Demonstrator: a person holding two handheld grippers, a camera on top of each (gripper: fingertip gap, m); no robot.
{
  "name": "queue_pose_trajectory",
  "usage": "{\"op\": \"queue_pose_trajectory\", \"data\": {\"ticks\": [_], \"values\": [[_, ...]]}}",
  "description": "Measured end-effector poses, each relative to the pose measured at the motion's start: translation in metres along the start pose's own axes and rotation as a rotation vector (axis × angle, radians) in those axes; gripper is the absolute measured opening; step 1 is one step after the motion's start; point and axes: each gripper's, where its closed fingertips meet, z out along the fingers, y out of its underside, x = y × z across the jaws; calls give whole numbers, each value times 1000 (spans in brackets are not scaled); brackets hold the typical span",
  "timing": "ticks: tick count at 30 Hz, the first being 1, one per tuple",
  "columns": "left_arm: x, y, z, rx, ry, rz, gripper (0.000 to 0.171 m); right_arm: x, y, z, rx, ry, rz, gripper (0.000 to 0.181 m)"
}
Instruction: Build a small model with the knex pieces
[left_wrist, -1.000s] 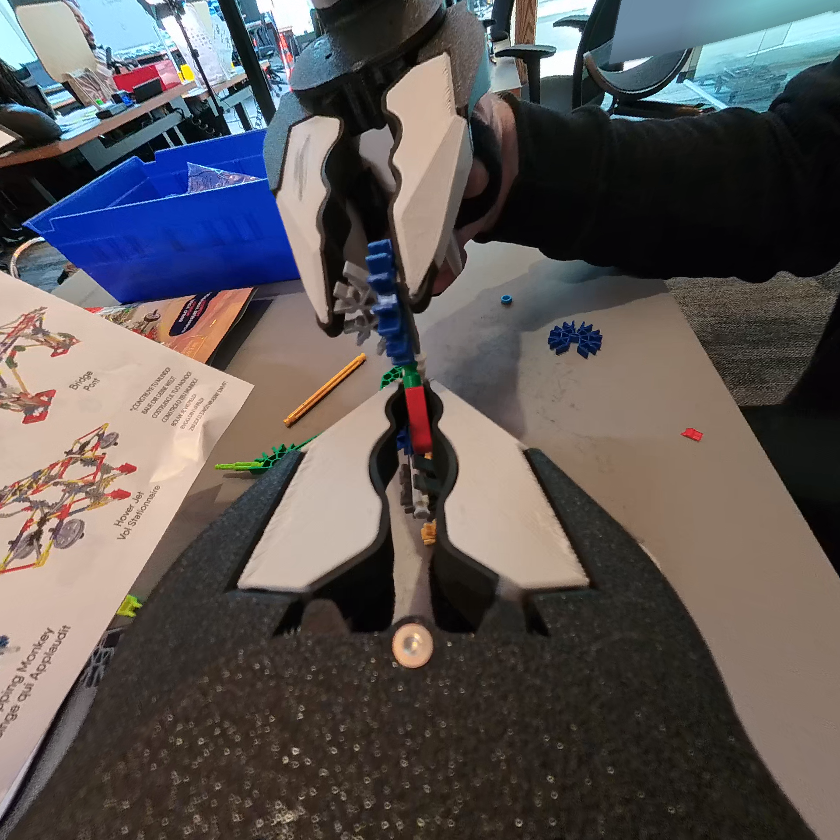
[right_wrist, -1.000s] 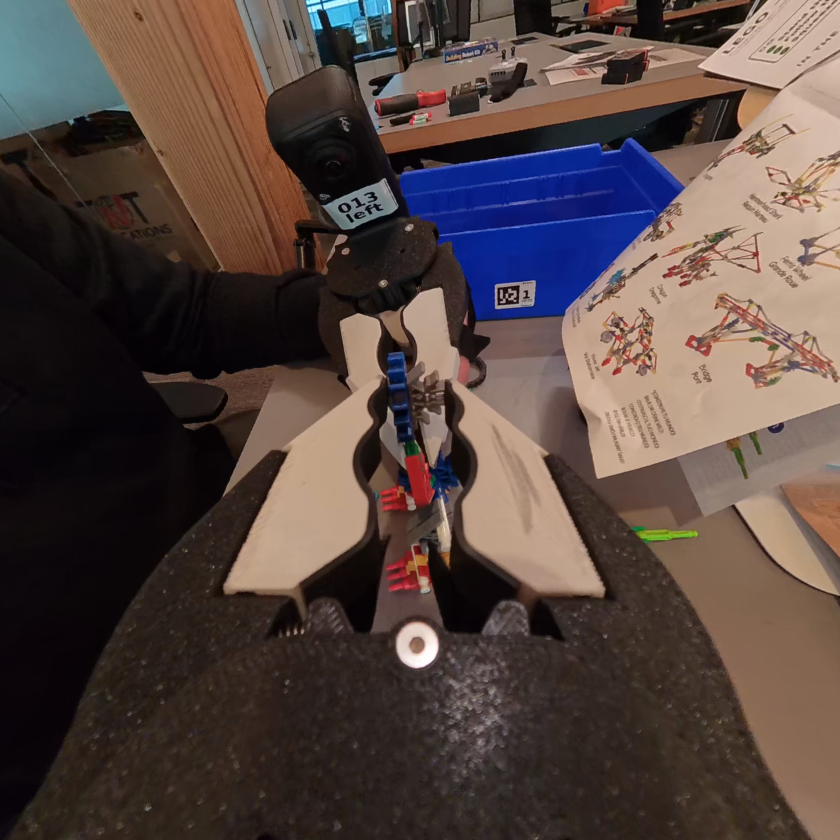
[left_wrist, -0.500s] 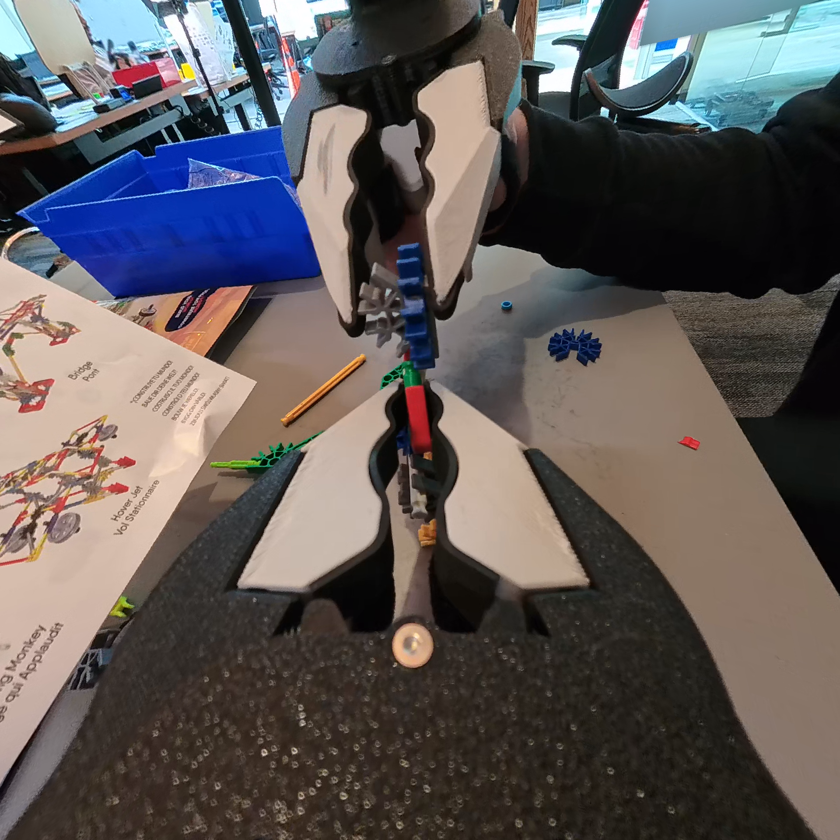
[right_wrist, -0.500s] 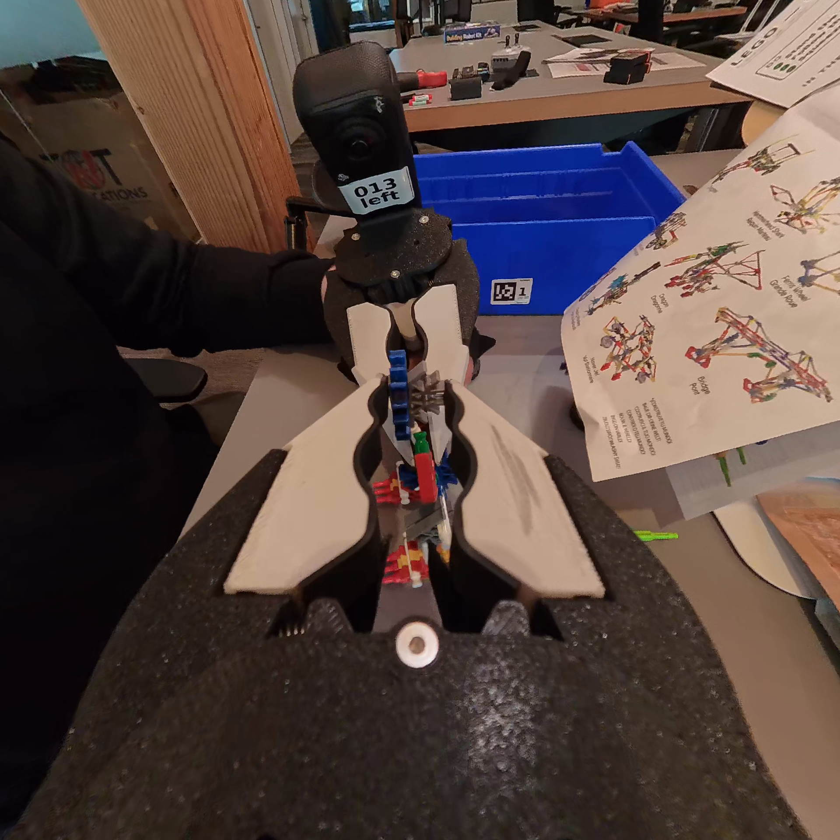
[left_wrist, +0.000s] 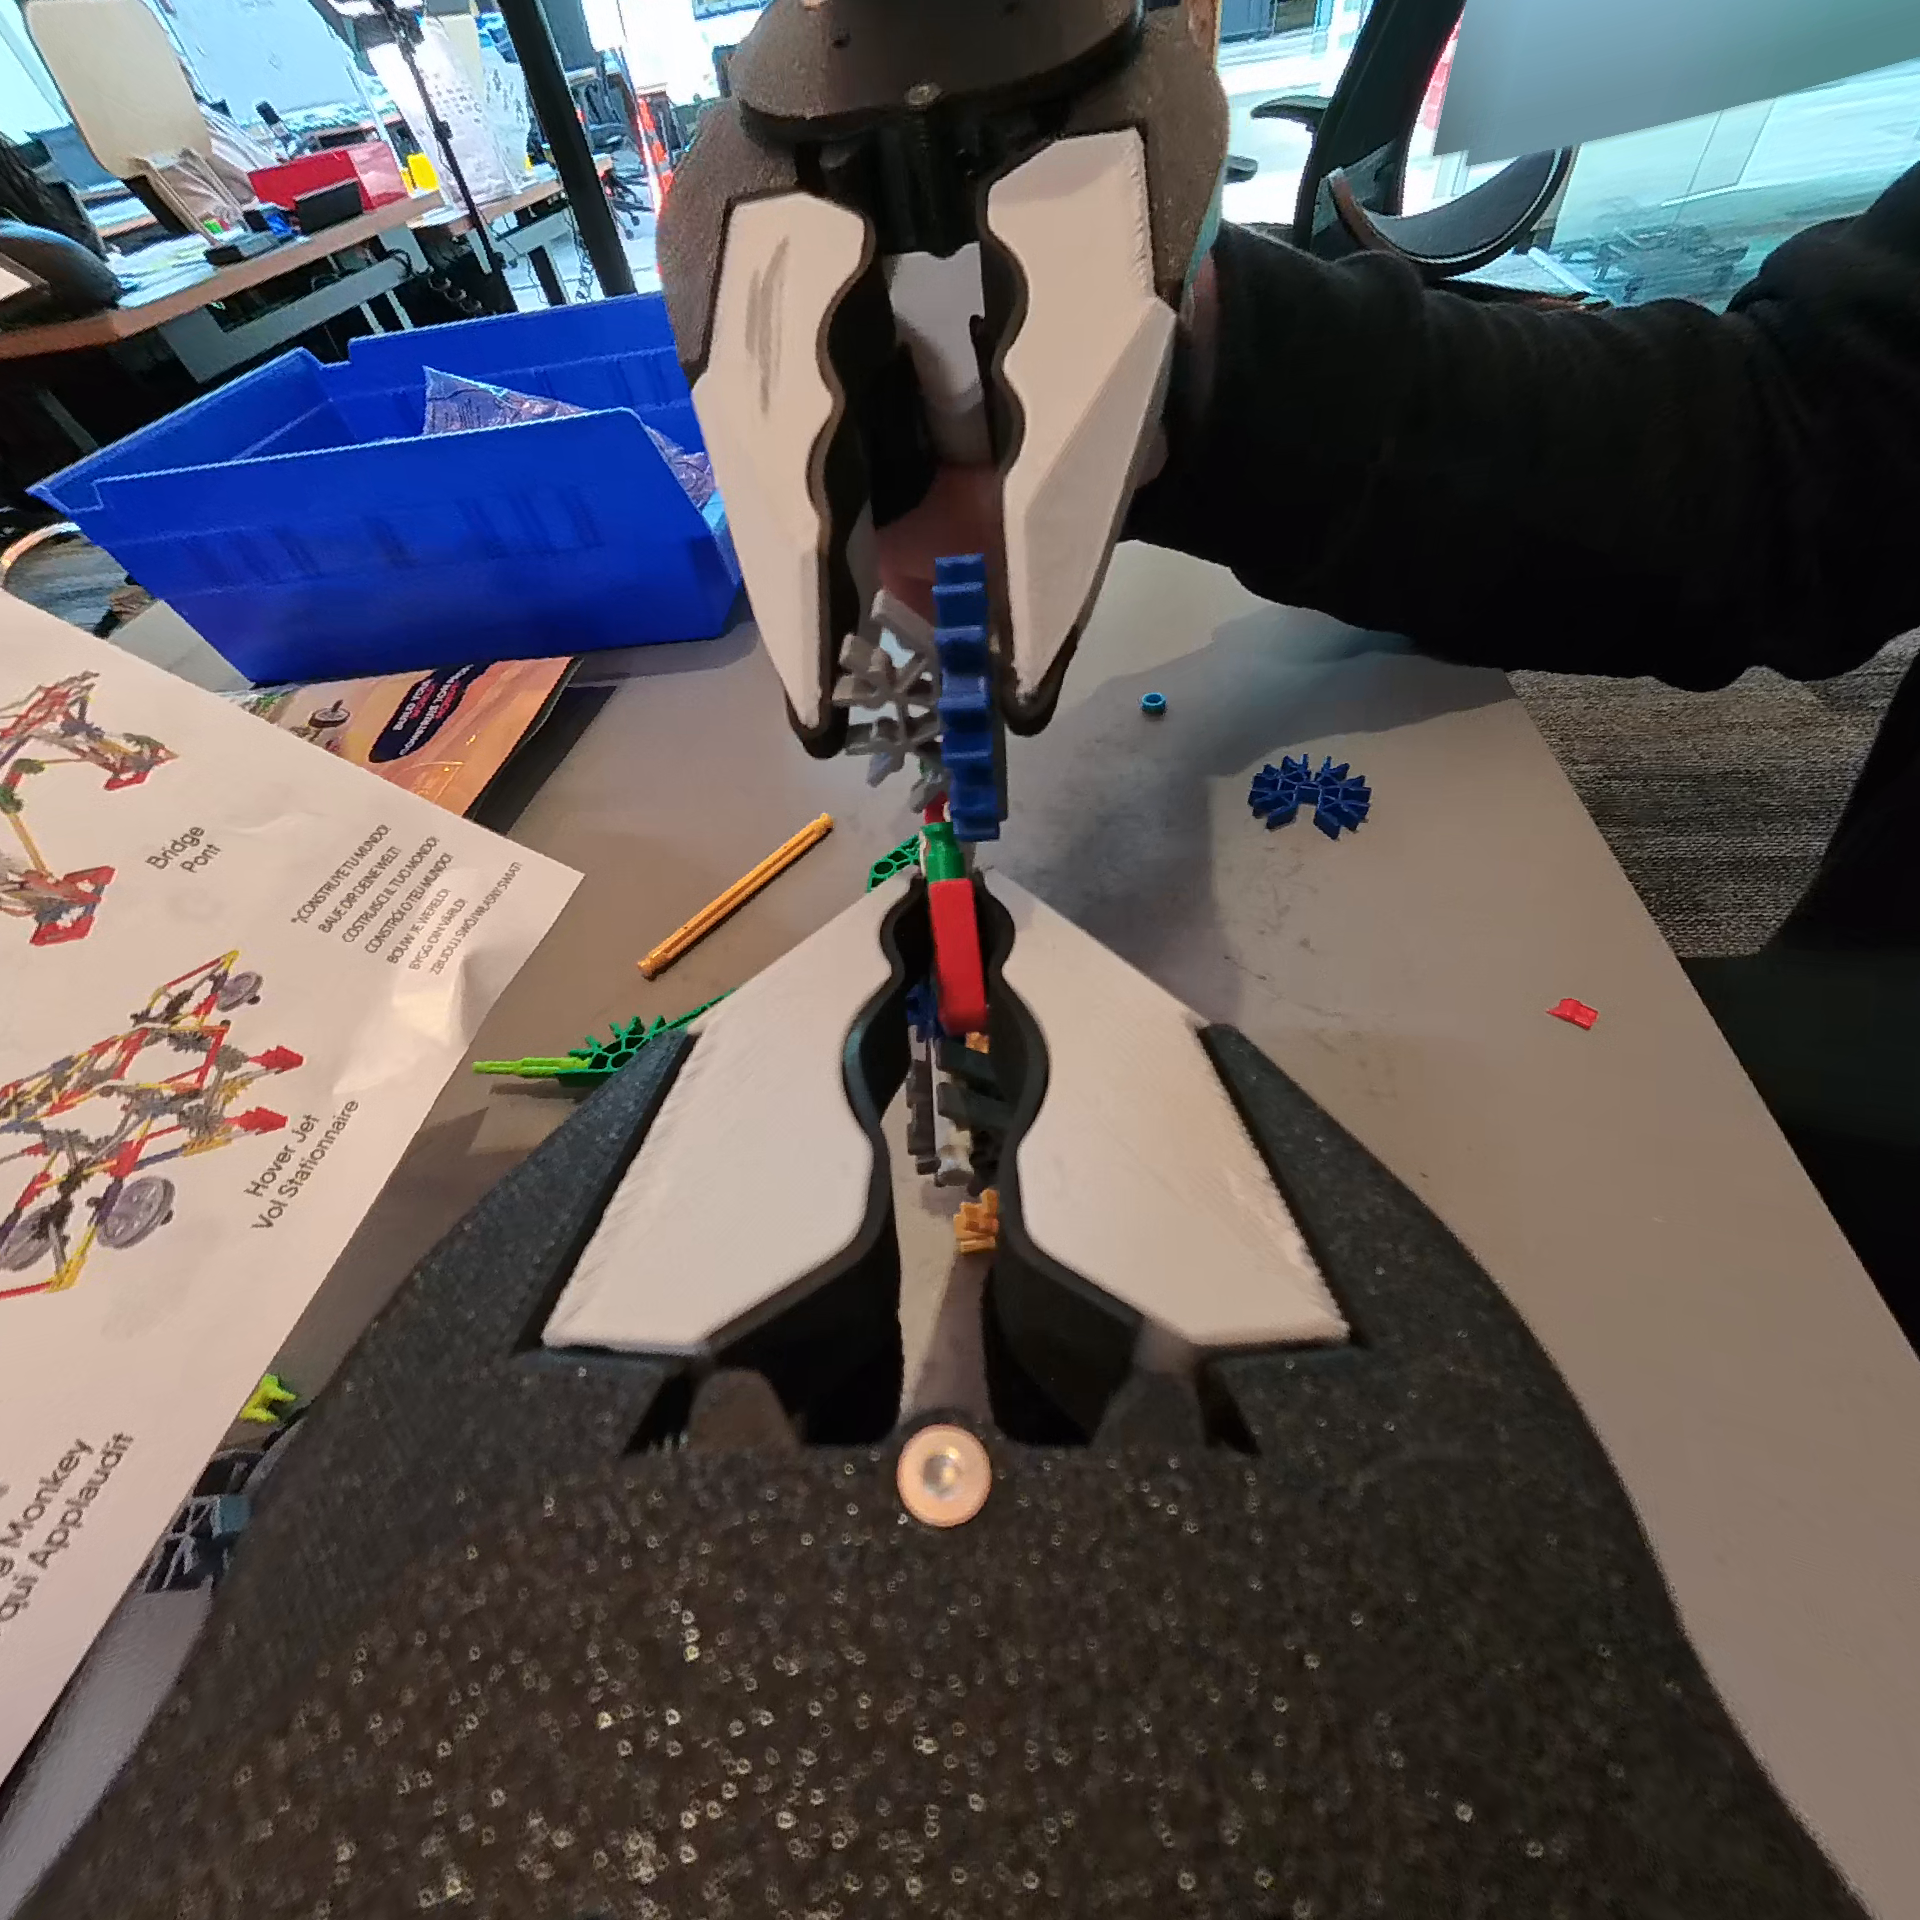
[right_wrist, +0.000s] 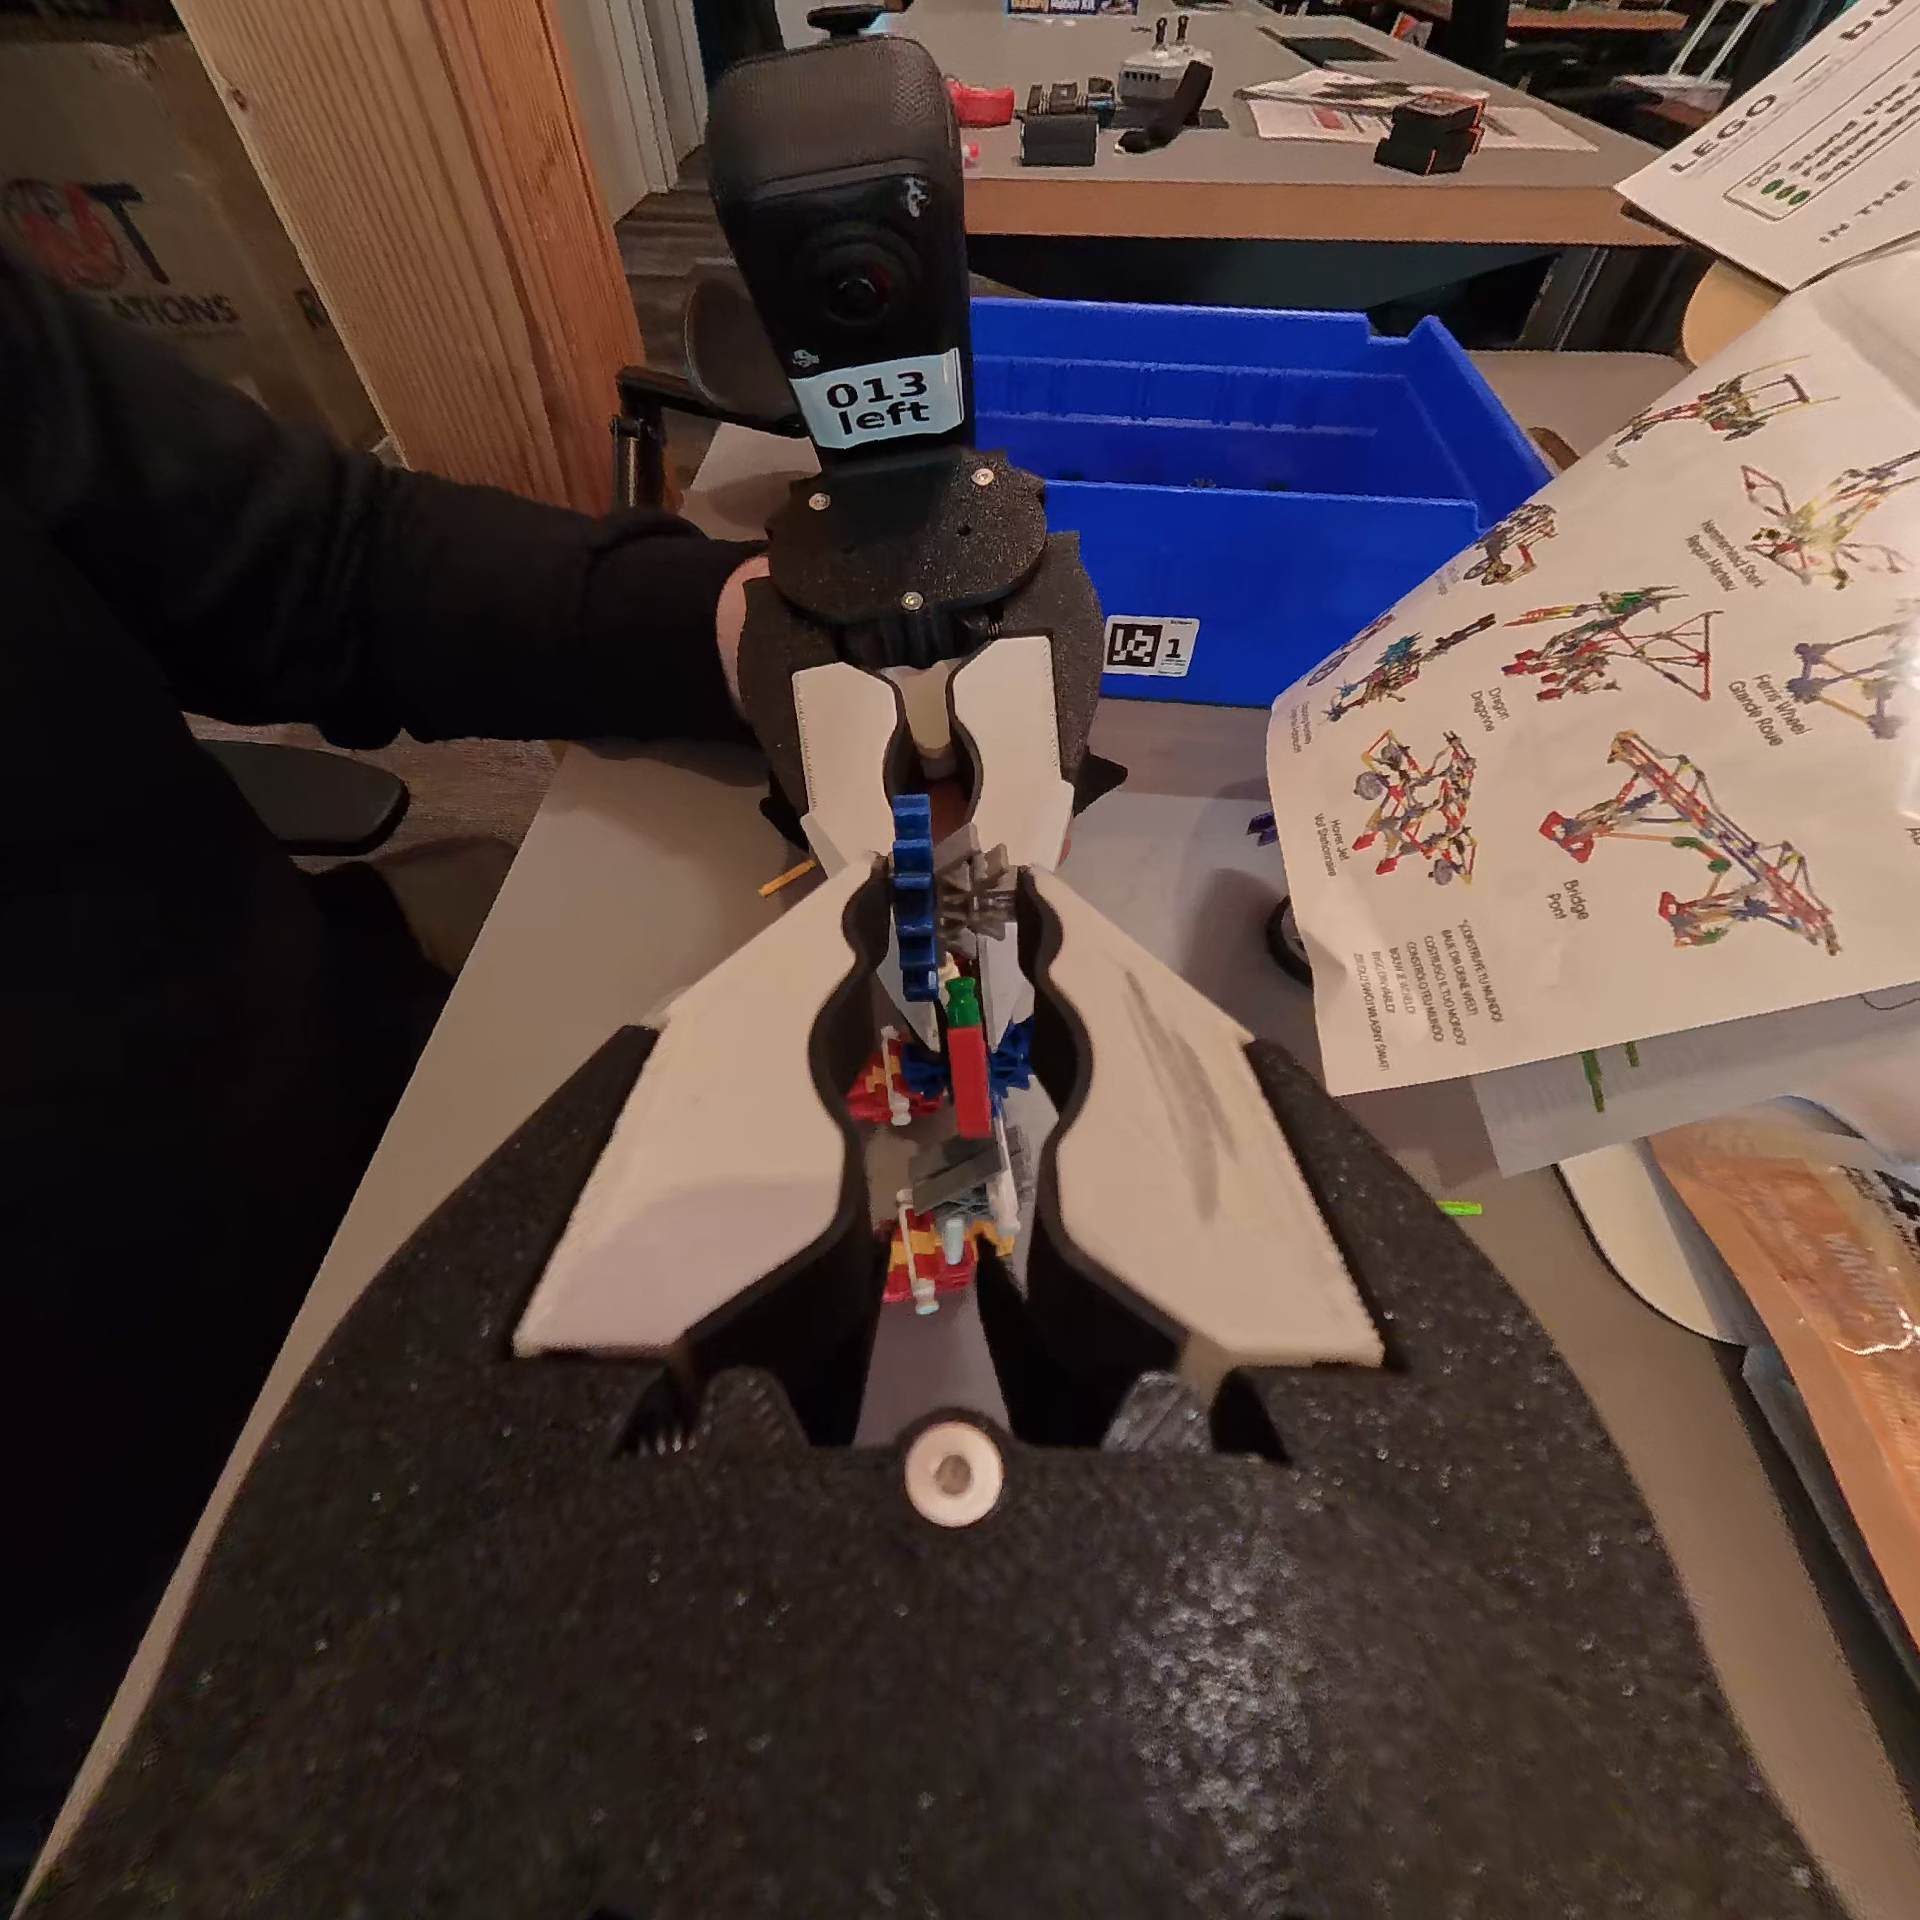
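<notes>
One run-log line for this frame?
left gripper: shut on red piece | right gripper: shut on blue gear | above grey table

Bare grey table (left_wrist: 1403, 1039) lies open at three o'clock; blue bin (left_wrist: 416, 540) and instruction sheet (left_wrist: 208, 1018) crowd ten o'clock

— What does your kit look like?

— My left gripper (left_wrist: 951, 883) has a black, grainy, speckled body, two white fingers (left_wrist: 748, 1132) with wavy black inner edges, and a silver screw (left_wrist: 942, 1472) at the centre.

— And the other?

— My right gripper (right_wrist: 951, 883) is the same build, with a white screw (right_wrist: 952, 1473) and grey smudges on one finger. The left carries a black camera (right_wrist: 847, 260) with a white label. I wear black sleeves (left_wrist: 1507, 468).
</notes>
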Motion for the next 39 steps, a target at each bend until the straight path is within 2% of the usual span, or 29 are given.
{"op": "queue_pose_trajectory", "data": {"ticks": [10, 11, 13, 16, 19, 27, 34, 39], "values": [[1, 0, 1, 1, 4, -2, 8, 1, 1, 1, 10, -48, 101, 23], [0, 0, 1, 1, -3, -2, 13, 0, 3, 2, -1, -51, 94, 23], [-11, 15, 3, -80, -68, 34, 25, 6, 22, 8, -96, -4, 62, 23], [-1, 8, 2, -22, 2, -4, 11, 4, 14, 9, -44, 3, 62, 23], [7, 20, 12, -102, 20, 34, 7, 12, 21, 11, -81, 44, 53, 23], [-2, 21, 9, -102, -8, -24, 7, 16, 14, -1, -7, 18, 148, 23], [-8, 32, 11, -142, -25, -57, 11, 16, 33, 11, -84, 14, 161, 23], [-9, 31, 8, -142, -25, -55, 19, 22, 36, 10, -80, 18, 197, 23]]}}
